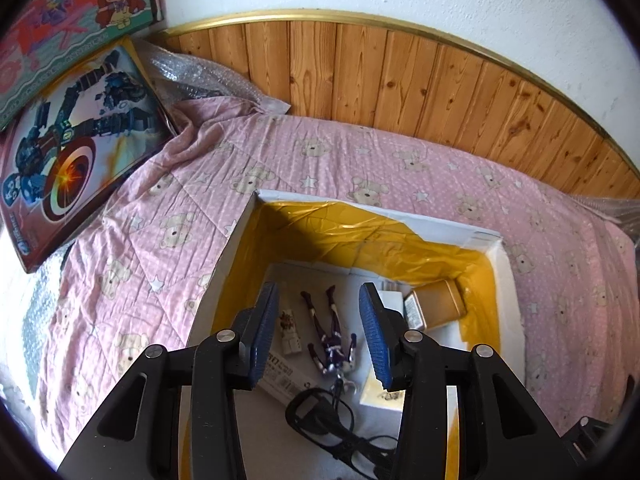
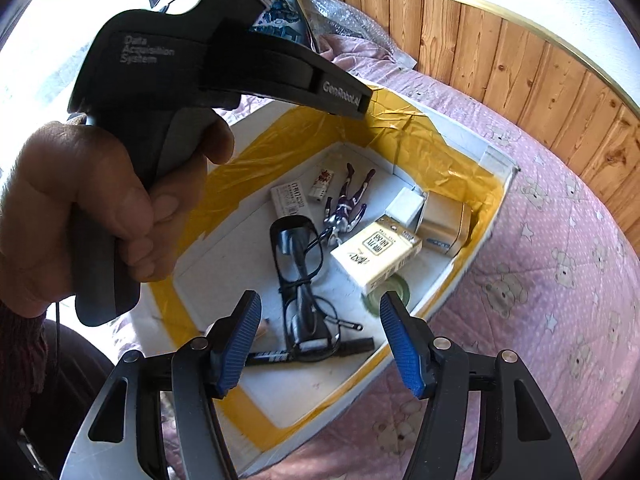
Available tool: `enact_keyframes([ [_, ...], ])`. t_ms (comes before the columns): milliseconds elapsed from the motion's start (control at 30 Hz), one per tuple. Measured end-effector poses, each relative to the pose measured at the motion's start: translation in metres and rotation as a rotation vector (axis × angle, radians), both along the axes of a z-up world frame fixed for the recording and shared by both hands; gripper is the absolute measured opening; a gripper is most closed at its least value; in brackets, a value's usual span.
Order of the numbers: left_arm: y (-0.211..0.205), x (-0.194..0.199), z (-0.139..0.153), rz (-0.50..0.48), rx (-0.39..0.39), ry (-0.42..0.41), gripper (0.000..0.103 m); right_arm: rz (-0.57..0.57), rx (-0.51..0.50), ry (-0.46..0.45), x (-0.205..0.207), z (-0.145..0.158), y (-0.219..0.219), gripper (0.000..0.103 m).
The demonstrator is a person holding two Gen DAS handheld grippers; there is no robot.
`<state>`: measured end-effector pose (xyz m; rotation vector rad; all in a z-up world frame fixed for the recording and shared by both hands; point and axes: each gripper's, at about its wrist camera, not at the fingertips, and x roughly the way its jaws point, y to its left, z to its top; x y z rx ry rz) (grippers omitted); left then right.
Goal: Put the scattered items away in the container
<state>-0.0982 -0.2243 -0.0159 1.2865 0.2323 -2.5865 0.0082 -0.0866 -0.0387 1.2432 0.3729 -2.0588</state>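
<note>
So we're near the end: both grippers, left [image 1: 320, 334] & right [image 2: 320, 346], hang w/ fingers spread, holding nothing, over the white yellow-taped foam box [image 2: 494, 196]. Small purple figure [image 2: 346, 206] lies inside at 12 o'clock of black-framed glasses [image 2: 298, 258]. Next: scan pink bear-print quilt [image 1: 320, 160] for strays.

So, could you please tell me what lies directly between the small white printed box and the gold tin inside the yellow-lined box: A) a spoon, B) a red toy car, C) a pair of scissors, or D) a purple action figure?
D: the purple action figure lies flat on the box floor, between the small white printed box and the gold tin.
</note>
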Motion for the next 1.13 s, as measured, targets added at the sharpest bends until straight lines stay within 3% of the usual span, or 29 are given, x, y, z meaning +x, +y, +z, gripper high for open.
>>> enact_keyframes([
  [133,0.006,0.025,0.012,-0.005,0.022,0.014,0.050,-0.010,-0.011,0.000,0.014,0.004,0.004,0.063],
  [400,0.012,0.081,0.029,0.005,0.054,0.067,0.050,-0.012,-0.020,0.024,0.043,0.016,0.011,0.064],
  [533,0.016,0.106,0.038,0.009,0.031,0.093,0.058,-0.010,-0.015,0.042,0.059,0.020,0.012,0.064],
  [733,0.027,0.129,0.049,0.004,-0.006,0.134,0.063,0.002,0.019,0.085,0.083,0.022,0.012,0.065],
  [1133,0.028,0.151,0.049,0.011,0.021,0.151,0.064,-0.002,0.034,0.102,0.099,0.021,0.010,0.066],
])
